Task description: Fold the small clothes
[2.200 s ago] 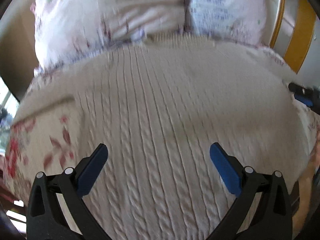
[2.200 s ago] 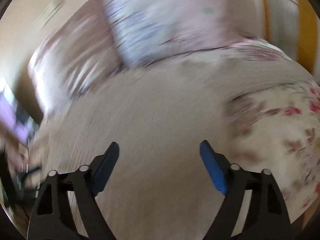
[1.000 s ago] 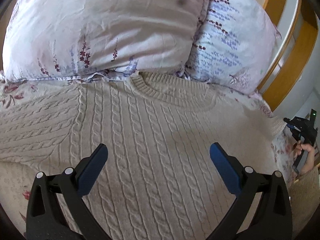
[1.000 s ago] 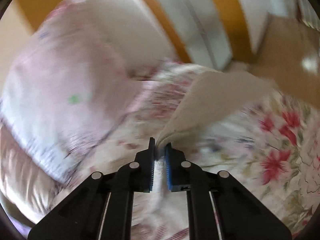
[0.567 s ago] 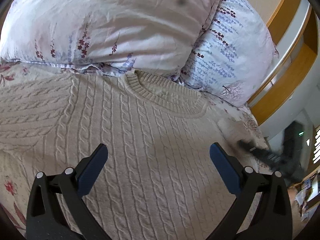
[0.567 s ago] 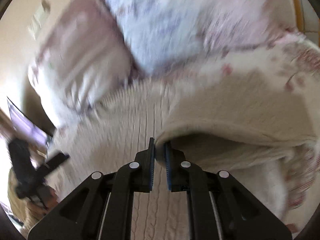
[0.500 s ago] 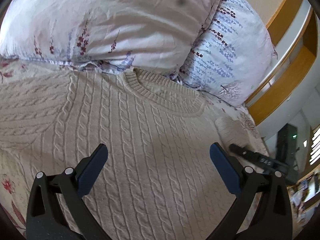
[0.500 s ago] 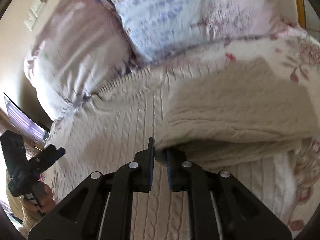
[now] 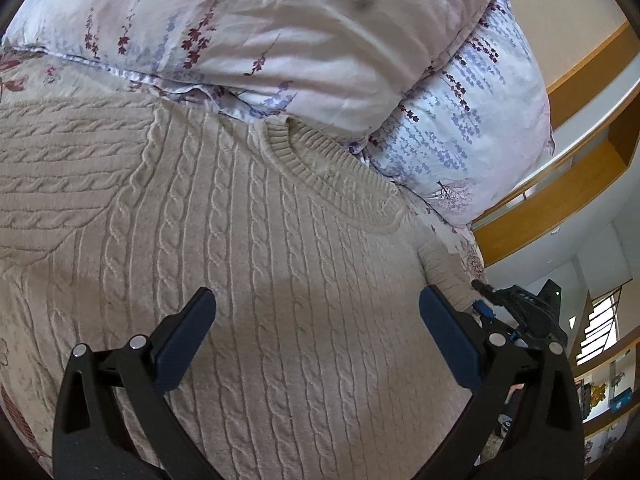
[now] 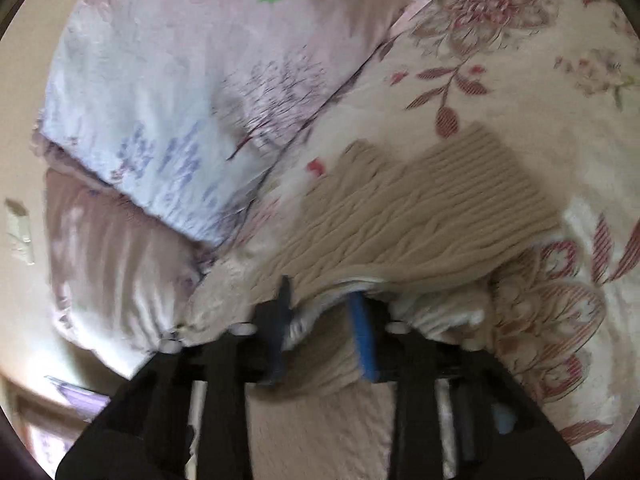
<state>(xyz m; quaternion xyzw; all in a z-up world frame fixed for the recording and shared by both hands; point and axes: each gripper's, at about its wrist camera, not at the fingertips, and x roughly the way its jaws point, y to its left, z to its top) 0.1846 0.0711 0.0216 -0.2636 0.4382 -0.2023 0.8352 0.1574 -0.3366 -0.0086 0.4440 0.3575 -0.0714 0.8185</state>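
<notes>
A beige cable-knit sweater (image 9: 256, 264) lies flat on the bed, collar toward the pillows. My left gripper (image 9: 316, 332) is open and hovers just above the sweater's chest, holding nothing. The sweater's right sleeve (image 10: 432, 216) is doubled over, its ribbed cuff lying on the floral bedspread. My right gripper (image 10: 324, 320) sits at the fold of that sleeve; its jaws stand apart with knit between and over them. The view is blurred. The right gripper also shows in the left wrist view (image 9: 516, 312) at the sweater's right edge.
Two floral pillows (image 9: 280, 40) (image 9: 472, 128) lie right behind the collar. The floral bedspread (image 10: 500, 80) extends to the right of the sleeve. A wooden headboard and shelf (image 9: 560, 200) stand beyond the bed's right edge.
My right gripper's jaws, shut on the sleeve before, have opened, and the sleeve has dropped folded on the bedspread. My left gripper has stayed open and shifted slightly over the chest.
</notes>
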